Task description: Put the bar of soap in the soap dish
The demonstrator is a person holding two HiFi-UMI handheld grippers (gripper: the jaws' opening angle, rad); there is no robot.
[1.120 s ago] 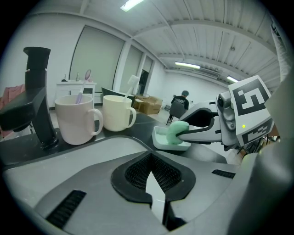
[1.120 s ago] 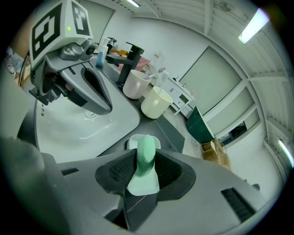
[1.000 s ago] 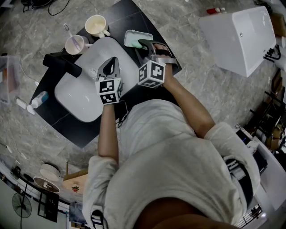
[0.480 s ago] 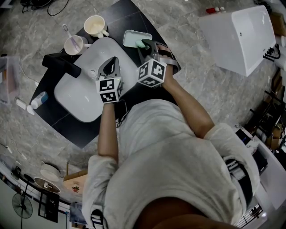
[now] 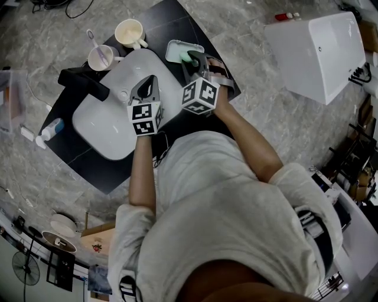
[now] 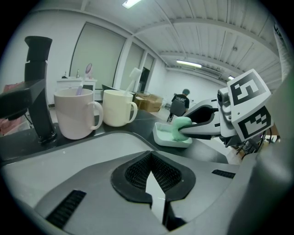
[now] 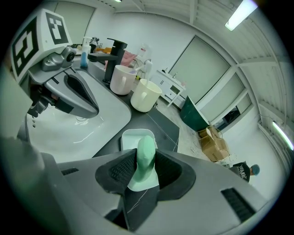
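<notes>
Right gripper view: bar of soap (image 7: 147, 153) is clamped upright in the right gripper (image 7: 146, 173) fingers, over the soap dish (image 7: 125, 137) at centre frame; left gripper (image 6: 154, 181) fingers are pressed together.

This is a bathroom mock-up set inside a big industrial hall, not a real home. A white washbasin (image 5: 109, 121) with a black tap (image 5: 82, 82) sits on a dark tabletop (image 5: 88, 162) that stands free on a grey stone-patterned floor (image 5: 266, 112). A pink mug (image 5: 101, 58) holding a toothbrush (image 5: 94, 42), a cream mug (image 5: 130, 32) and a soap dish (image 5: 177, 52) stand beside the basin. A white bathtub (image 5: 322, 50) stands loose on the floor, well apart. Cables (image 5: 77, 7) and a fan (image 5: 26, 272) sit at the edges. The gripper views show a ribbed ceiling (image 6: 206, 32), strip lights (image 7: 239, 13), tall glazed partitions (image 7: 206, 69) and cardboard boxes (image 7: 212, 142).
</notes>
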